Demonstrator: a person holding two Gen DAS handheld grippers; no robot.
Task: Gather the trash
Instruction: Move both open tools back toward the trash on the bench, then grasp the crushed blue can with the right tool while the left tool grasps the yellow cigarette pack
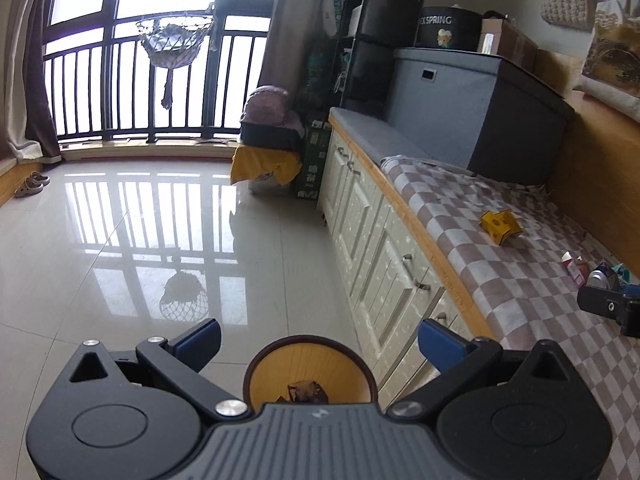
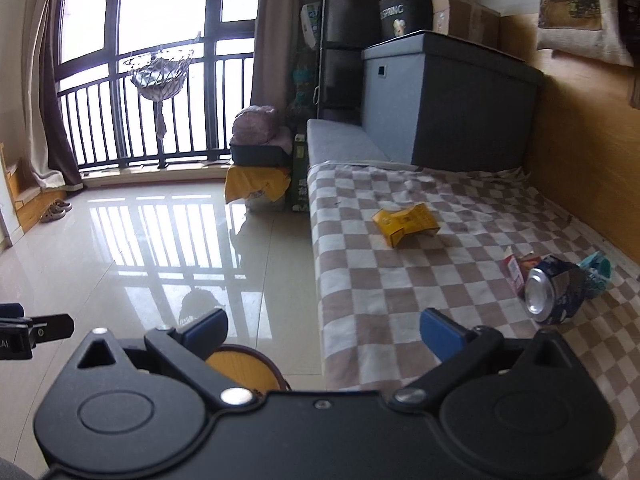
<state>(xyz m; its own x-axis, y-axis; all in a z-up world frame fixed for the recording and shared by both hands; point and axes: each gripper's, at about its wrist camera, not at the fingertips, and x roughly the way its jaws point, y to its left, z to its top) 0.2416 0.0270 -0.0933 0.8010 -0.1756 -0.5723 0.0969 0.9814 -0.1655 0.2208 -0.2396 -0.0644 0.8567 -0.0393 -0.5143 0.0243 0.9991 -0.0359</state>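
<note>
Right tool: blue-padded jaws spread wide, empty, poised above the near edge of the brown-and-white checked blanket.

Left tool: likewise spread and empty, over the round tan wastebasket with dark rim, which stands on the floor beside the blanket's edge and already holds a dark scrap.

Crushed blue aluminium can: on the blanket, right of the right tool, touching a small red-and-white carton and teal wrapper.

Flattened yellow cardboard box: mid-blanket, well apart.

Advice: probably take the can next; close across its dented barrel, clear of the neighbours.
</note>
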